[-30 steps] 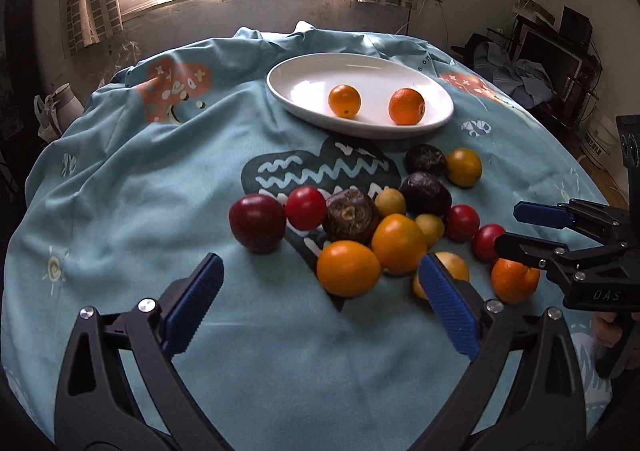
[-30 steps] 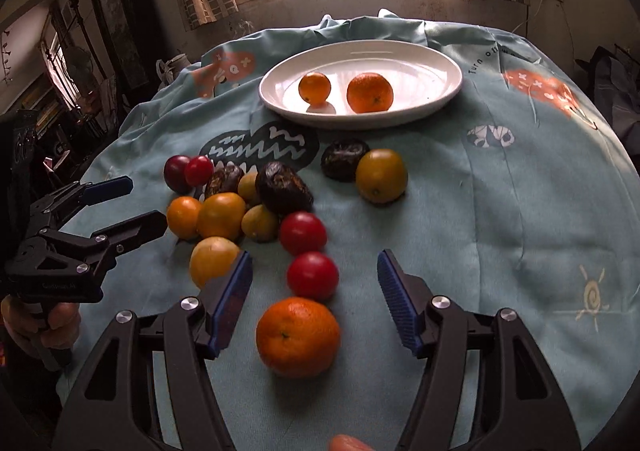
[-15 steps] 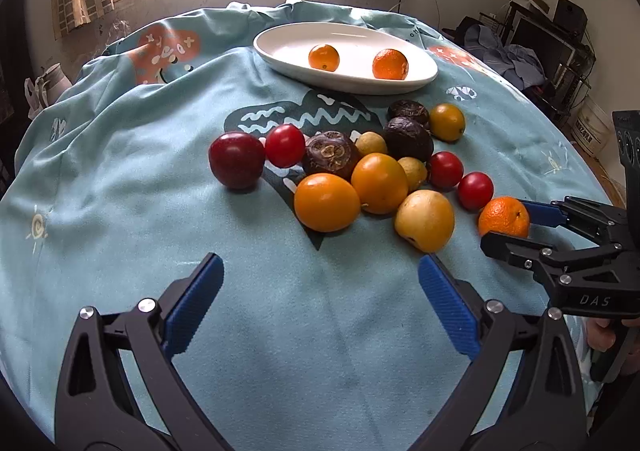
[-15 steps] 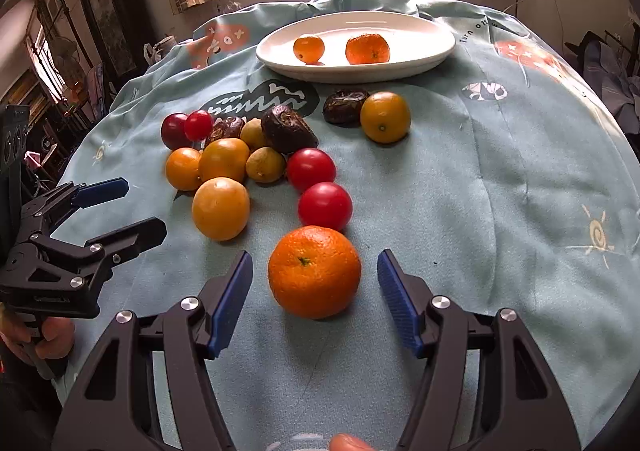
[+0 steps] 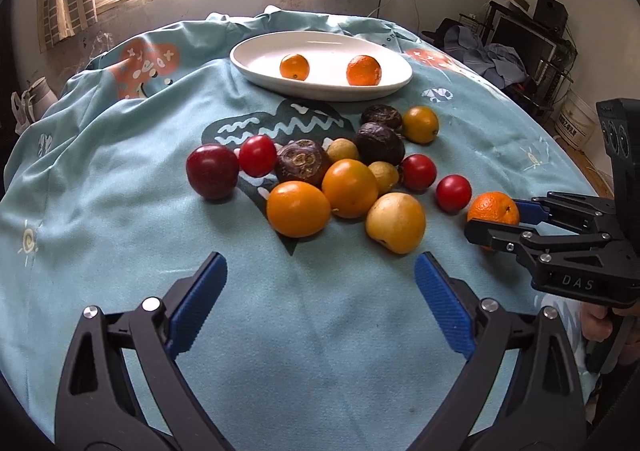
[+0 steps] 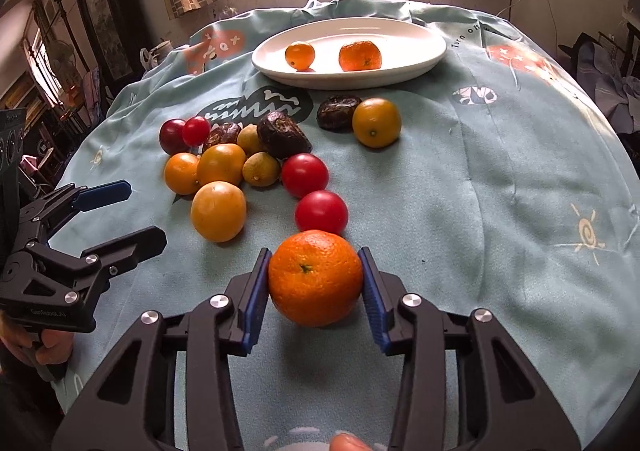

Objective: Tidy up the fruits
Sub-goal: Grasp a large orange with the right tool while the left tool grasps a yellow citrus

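Note:
My right gripper (image 6: 315,283) is shut on a large orange mandarin (image 6: 315,277) resting on the blue tablecloth; it also shows in the left wrist view (image 5: 493,209). A white oval plate (image 6: 416,51) at the far side holds two small oranges (image 6: 299,54) (image 6: 359,56). A cluster of fruit lies mid-table: red tomatoes (image 6: 321,211), yellow-orange citrus (image 6: 218,210), dark wrinkled passion fruits (image 6: 282,134) and a dark red plum (image 5: 212,176). My left gripper (image 5: 320,303) is open and empty, held near the cluster's front.
The round table is covered by a blue patterned cloth (image 5: 100,211). A window and wall stand behind the plate. Furniture and clutter (image 5: 520,43) stand off to the right of the table.
My right gripper moved forward and closed its fingers on the mandarin. My left gripper tilted up slightly and stayed open.

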A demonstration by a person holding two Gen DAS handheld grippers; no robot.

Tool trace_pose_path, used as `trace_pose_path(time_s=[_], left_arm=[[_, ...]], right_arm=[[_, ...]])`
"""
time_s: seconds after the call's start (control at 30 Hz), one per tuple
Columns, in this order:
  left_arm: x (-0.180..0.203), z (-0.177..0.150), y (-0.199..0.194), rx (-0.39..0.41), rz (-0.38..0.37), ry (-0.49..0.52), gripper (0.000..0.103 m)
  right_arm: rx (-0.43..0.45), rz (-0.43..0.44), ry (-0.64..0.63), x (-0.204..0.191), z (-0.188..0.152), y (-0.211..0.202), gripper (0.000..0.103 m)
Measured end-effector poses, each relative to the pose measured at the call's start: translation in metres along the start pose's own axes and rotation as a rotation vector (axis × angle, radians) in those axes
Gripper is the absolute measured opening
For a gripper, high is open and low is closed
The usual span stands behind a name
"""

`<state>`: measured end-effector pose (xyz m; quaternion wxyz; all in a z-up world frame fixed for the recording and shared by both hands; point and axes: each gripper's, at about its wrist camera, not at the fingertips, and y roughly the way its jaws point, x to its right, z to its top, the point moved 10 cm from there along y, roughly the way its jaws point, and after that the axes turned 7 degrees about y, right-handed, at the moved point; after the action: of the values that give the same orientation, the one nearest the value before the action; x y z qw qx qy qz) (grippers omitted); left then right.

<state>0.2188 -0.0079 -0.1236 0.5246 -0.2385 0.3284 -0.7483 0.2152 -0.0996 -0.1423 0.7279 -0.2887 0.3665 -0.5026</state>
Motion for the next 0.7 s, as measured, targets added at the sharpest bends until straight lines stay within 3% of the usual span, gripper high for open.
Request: trace_pose_path(time_s=[0.2,0.53,0.6,0.7], left_arm=[[0.035,0.016,0.013,-0.018,-0.063,0.064,0.066],[0.041,0.018,0.041,-0.085,-0.026,0.076,0.05],[0.041,0.016,0.044,-0.097,-0.026,0.074,0.04],[0.042,0.017,0.046,-0.097,-0.033,0.064,0.039]], right_arm=[[0.008,0.011,0.044,0.012,-0.004,-0.007,0.044],[0.014,0.071,0.083,0.015,-0.005,-0.011,0.044],[0.015,0.078,0.093,0.016,-0.005,-0.011,0.044],[0.018,0.088,0.106,0.018,-0.005,-0.012,0.044]])
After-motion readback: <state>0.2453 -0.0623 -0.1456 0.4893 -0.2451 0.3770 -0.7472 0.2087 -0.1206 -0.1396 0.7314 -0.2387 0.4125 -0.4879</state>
